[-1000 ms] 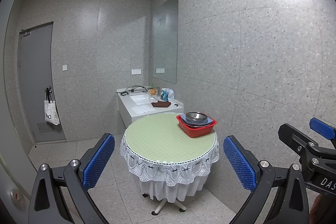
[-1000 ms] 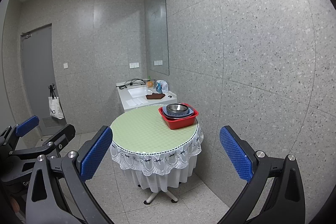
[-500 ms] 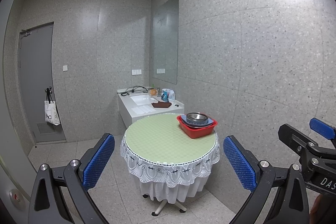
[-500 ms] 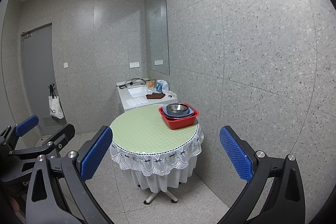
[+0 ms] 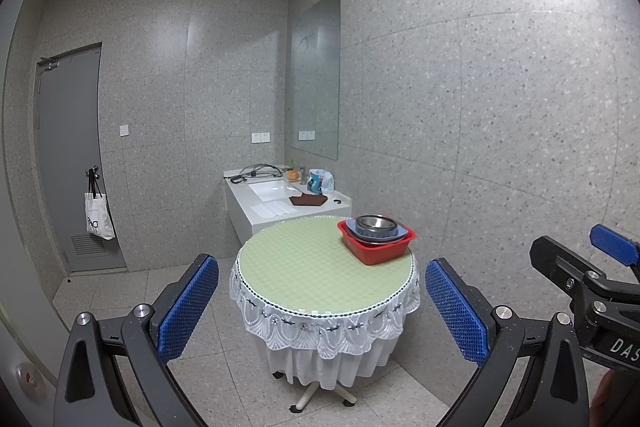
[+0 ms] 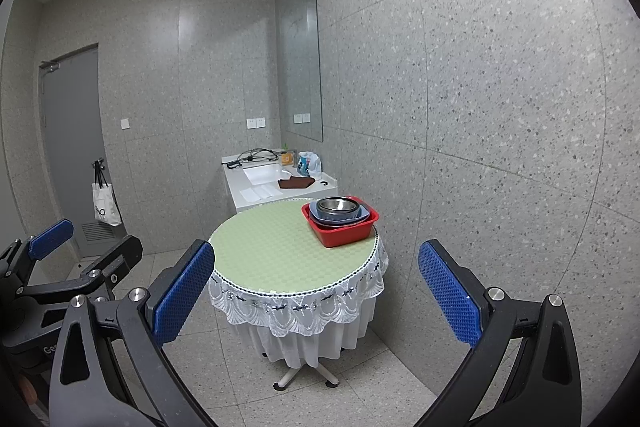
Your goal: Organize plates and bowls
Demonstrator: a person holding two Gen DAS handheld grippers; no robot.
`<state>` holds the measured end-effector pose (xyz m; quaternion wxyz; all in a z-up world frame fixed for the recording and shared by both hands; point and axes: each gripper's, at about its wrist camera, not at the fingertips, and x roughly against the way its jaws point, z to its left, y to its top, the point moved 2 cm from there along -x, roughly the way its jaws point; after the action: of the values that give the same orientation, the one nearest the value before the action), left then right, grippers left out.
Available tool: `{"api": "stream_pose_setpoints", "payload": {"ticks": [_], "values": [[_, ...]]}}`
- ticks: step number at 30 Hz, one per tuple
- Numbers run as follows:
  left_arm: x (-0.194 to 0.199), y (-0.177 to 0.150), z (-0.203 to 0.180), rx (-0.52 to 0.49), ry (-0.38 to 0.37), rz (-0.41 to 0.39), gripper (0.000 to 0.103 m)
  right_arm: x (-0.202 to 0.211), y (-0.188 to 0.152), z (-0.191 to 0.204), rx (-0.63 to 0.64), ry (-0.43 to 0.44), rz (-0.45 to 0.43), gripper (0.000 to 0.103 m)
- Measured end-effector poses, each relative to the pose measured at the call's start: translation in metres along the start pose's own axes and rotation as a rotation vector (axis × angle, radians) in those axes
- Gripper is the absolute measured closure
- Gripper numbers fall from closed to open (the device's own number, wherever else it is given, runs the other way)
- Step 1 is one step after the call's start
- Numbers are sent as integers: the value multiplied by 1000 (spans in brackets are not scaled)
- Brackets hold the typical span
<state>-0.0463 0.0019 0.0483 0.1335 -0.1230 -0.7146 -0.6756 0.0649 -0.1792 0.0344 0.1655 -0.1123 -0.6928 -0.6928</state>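
1. Left gripper (image 5: 322,301): jaws wide apart, nothing between the blue pads (image 5: 188,309). It hangs in the air well short of the table, pointing at it.

2. Right gripper (image 6: 316,291): jaws also wide apart and empty, held just beside the left one and likewise well back from the table. In the left view it shows at the right edge (image 5: 592,275).

3. Table (image 5: 296,267): round, with a green checked top and a white lace skirt. Its near and middle parts are bare; the only load sits at the far right edge.

4. Tub (image 5: 378,251): a red plastic tub on that far right part of the table. Inside it lies a blue plate (image 6: 320,217), and a steel bowl (image 6: 338,209) stands upright on top of the plate. More dishes may lie under these; too small to tell.

5. Counter (image 5: 280,205): behind the table, a white counter with a sink, a brown cloth and a few small items. No plates or bowls show there.

6. Step in hand, as a judgement: the dishes are gathered and nested in the tub, with both tools empty and standing off. That fits two stages alike: a stack waiting to be taken out and sorted, or a stack already tidied into the tub with the tools drawn back. The pictures do not settle which.

7. Any work on the bowl would call for closing the long gap to the table, and for care with the tub so near the edge.
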Motion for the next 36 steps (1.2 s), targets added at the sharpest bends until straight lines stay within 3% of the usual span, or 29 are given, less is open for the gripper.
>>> {"api": "stream_pose_setpoints", "payload": {"ticks": [36], "values": [[-36, -1, -20, -3, 30, 8, 1, -26, 1, -14, 3, 25, 15, 0]]}}
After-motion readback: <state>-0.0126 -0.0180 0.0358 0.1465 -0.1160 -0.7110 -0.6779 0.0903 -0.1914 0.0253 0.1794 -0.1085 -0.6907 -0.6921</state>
